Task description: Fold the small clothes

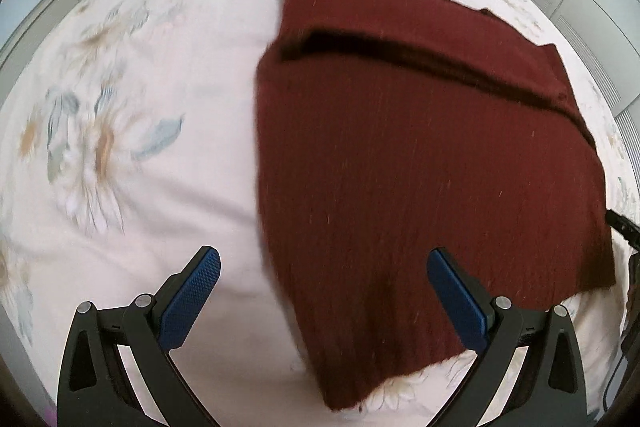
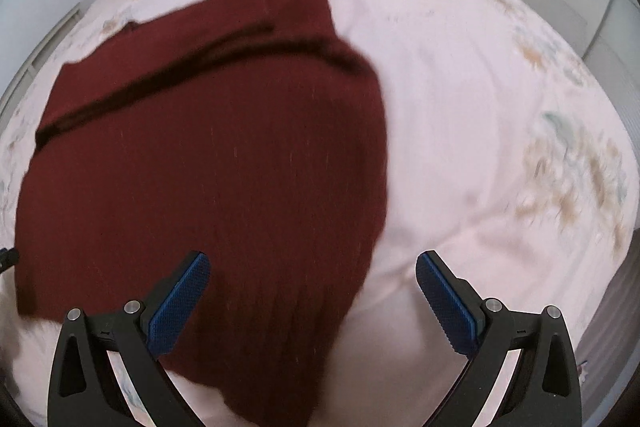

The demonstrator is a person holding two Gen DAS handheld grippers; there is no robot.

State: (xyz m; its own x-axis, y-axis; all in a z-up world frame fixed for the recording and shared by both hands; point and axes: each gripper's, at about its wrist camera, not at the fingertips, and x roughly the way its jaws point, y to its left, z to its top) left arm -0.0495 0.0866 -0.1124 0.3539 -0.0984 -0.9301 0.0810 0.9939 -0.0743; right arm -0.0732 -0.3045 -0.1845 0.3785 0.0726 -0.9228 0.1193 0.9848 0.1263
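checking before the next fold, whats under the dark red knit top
The dark red knit top lies flat on the floral bedspread. Whatever sits beneath its folded layers is covered and cannot be seen.

Your left gripper [image 1: 323, 269] has its jaws spread wide, blue pads [image 1: 192, 301] angled outward, nothing between them. It's hanging up in the air, tilted down. Your right gripper [image 2: 312, 273] is the same deal: jaws wide apart, pads [image 2: 180, 303] bare, raised and pointed down and forward. You can just catch a dark bit of each gripper at the edge of the other one's view.
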